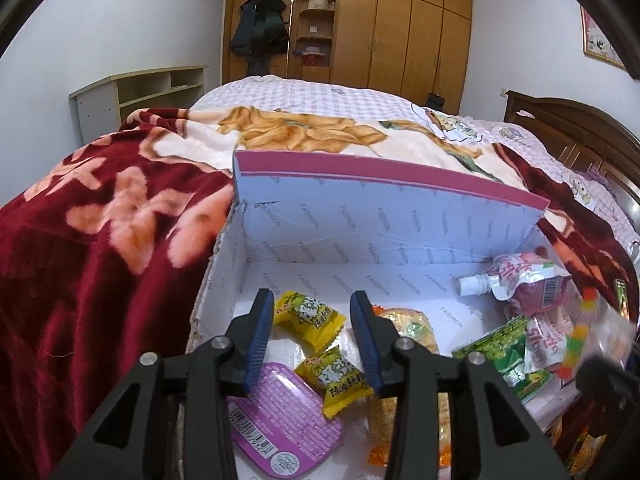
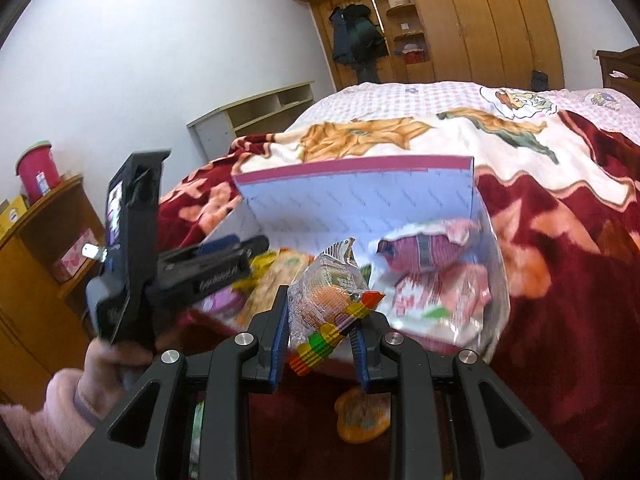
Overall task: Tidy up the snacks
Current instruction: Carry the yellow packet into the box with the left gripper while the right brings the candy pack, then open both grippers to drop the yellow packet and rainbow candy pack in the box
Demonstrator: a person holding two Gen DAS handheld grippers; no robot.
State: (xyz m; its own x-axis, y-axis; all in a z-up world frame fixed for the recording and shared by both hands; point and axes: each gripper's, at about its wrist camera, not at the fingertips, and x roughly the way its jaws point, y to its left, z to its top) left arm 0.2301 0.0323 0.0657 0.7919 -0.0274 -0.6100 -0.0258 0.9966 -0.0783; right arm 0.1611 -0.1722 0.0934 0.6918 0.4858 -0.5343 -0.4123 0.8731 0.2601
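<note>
A white "FASHION" box (image 1: 360, 236) with a pink-edged lid lies open on the bed. My left gripper (image 1: 312, 306) hangs over its near left part, jaws open. Below the gap lie two yellow candies (image 1: 308, 318), untouched, next to a purple tin (image 1: 280, 412). An orange-yellow packet (image 1: 408, 328), a green packet (image 1: 504, 356) and pink spout pouches (image 1: 524, 284) fill the right side. My right gripper (image 2: 320, 340) is shut on a clear snack packet (image 2: 324, 296) with a rainbow-coloured edge, held just before the box's near rim (image 2: 400, 328). The left gripper (image 2: 240, 246) shows from the side there.
A red floral blanket (image 1: 100, 248) covers the bed around the box. An orange packet (image 2: 362, 416) lies on it beneath my right gripper. A hand in a pink sleeve (image 2: 80, 392) holds the left gripper. A wooden cabinet (image 2: 48, 248) with a red canister (image 2: 36, 172) stands at left.
</note>
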